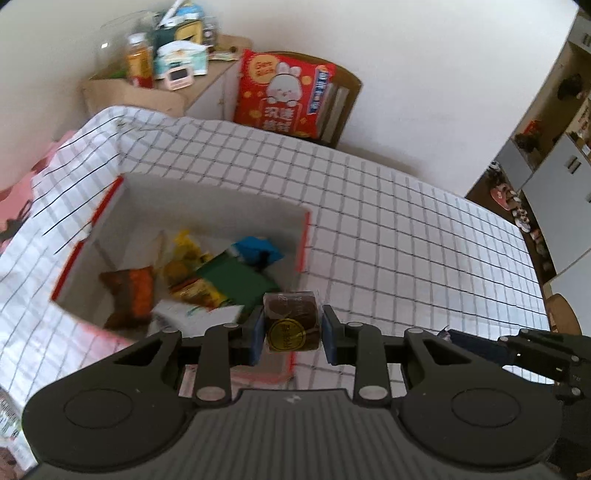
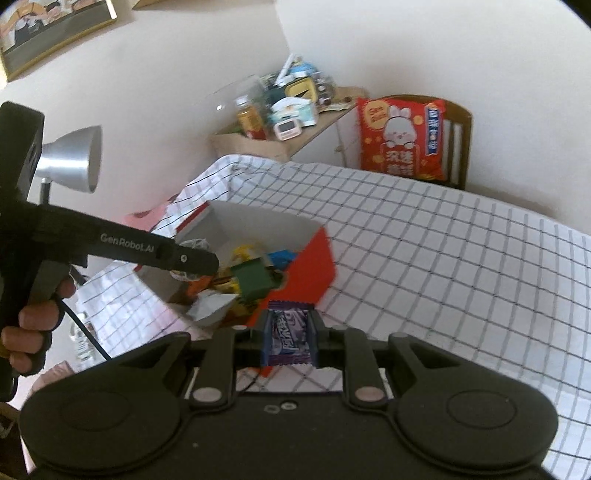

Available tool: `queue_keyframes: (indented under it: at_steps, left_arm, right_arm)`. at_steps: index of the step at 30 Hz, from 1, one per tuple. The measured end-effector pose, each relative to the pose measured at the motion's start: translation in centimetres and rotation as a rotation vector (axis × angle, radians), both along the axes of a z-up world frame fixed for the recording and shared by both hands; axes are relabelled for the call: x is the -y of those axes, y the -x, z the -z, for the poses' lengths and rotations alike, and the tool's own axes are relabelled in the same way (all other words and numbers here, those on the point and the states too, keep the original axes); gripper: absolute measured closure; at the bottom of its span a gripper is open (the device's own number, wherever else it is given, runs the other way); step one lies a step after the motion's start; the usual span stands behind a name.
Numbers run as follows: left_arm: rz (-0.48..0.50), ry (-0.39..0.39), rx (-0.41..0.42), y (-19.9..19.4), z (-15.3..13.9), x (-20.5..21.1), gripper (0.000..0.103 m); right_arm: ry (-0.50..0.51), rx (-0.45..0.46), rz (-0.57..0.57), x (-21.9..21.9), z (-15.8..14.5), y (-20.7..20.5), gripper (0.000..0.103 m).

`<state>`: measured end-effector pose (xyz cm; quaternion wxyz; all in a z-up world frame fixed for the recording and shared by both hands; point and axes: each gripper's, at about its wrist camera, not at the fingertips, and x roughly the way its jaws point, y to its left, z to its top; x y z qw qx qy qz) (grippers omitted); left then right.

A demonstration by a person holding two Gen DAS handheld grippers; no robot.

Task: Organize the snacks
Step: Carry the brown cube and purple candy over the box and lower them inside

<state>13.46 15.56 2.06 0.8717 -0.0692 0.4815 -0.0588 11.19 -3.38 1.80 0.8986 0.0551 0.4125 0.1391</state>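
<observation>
Left tool (image 1: 293, 330) is clamped on a dark brown cake in clear wrap (image 1: 292, 320) w/ a round gold sticker facing the camera; it's squarish, no clear long axis, held at the near right corner of the box (image 1: 207, 206). Right tool (image 2: 289, 338) is pinching a purple candy wrapper (image 2: 289, 334), flat, crinkle-cut ends, long axis running straight out along the fingers, just short of the box's red outer wall (image 2: 314, 273).

Left view looks down into the box: white card inside, red edges, loose snacks (image 1: 199, 280) piled in – orange, yellow, green, blue packs. Right view sees less of the inside but shows the left tool side-on over the box w/ the person's hand (image 2: 33, 332) on its grip, plus a silver lamp (image 2: 72, 158) and framed picture (image 2: 55, 29), neither seen from the left.

Box sits on a worktop w/ white black-grid cloth (image 1: 406, 229), wrinkled. Behind: red rabbit-print bag (image 1: 284, 96) on a wooden chair (image 2: 463, 147), cluttered shelf (image 1: 162, 59).
</observation>
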Motion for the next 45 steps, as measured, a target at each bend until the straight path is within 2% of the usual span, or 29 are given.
queue_keyframes:
  at_steps: [4, 7, 12, 17, 31, 35, 39, 45]
  left_arm:
    - [-0.035, -0.016, -0.014, 0.9, -0.1, -3.1, 0.073]
    - [-0.053, -0.025, -0.009, 1.7, -0.6, -5.8, 0.073]
    - [-0.091, -0.050, 0.000, 2.2, -0.7, -9.6, 0.073]
    - [-0.114, -0.065, -0.007, 1.2, 0.6, -12.1, 0.073]
    - [-0.108, -0.132, -0.021, -5.3, 7.0, -12.9, 0.073]
    - [-0.100, -0.120, -0.045, -6.6, 8.9, -12.9, 0.073]
    - [-0.096, -0.164, -0.046, -7.6, 10.4, -12.4, 0.073]
    - [-0.093, -0.142, -0.087, -8.6, 12.5, -12.3, 0.072]
  right_arm:
    - [-0.007, -0.004, -0.034, -2.9, 0.1, -0.5, 0.085]
    - [-0.055, -0.026, -0.056, -4.9, 0.1, -1.0, 0.085]
    - [-0.036, -0.018, -0.099, -8.6, 0.5, -1.8, 0.085]
    - [-0.002, -0.026, -0.091, -11.1, 1.8, -3.7, 0.085]
    - [0.125, -0.078, -0.010, -13.8, 7.9, -10.5, 0.084]
    - [0.135, -0.103, -0.018, -14.1, 9.3, -11.7, 0.084]
    - [0.151, -0.124, -0.041, -14.6, 10.5, -12.4, 0.084]
    - [0.172, -0.156, -0.058, -15.1, 11.9, -12.9, 0.084]
